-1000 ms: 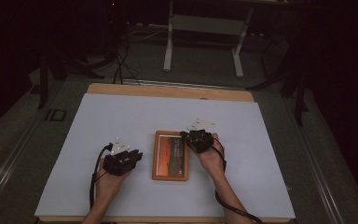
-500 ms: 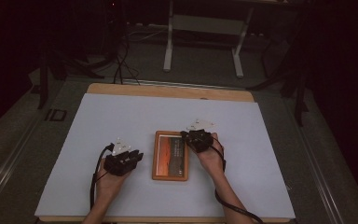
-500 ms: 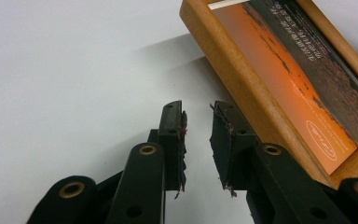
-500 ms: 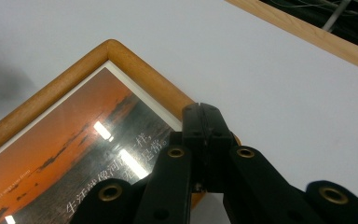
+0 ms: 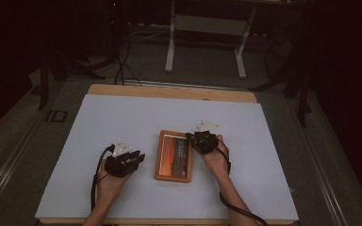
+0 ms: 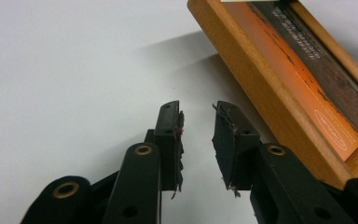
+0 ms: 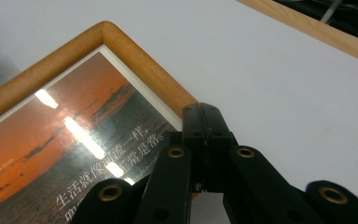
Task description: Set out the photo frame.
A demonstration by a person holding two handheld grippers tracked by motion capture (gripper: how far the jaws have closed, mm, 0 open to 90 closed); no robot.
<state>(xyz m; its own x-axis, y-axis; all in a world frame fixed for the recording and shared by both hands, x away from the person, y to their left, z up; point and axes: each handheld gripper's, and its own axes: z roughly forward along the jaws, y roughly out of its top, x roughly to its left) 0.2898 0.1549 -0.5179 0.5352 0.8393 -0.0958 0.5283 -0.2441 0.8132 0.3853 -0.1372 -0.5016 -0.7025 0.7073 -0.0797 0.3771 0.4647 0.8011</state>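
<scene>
A wooden picture frame [image 5: 174, 160] with an orange sunset print lies flat in the middle of the white table top [image 5: 122, 117]. My left gripper [image 5: 139, 157] rests on the table just left of the frame. In the left gripper view, that gripper [image 6: 196, 109] has a small gap between its pads with nothing in it, its jaws have just been opening a little, and the frame [image 6: 279, 70] lies to its right. My right gripper [image 5: 188, 137] is at the frame's far right corner. The right gripper view shows it [image 7: 205, 109] shut, tips over the wooden rim of the frame [image 7: 74, 140].
The white sheet covers a wooden table whose far edge [image 5: 169, 92] shows bare. Beyond it on the dark floor stand a desk's white legs [image 5: 170, 47] and loose cables [image 5: 120, 66]. Open white surface lies on both sides of the frame.
</scene>
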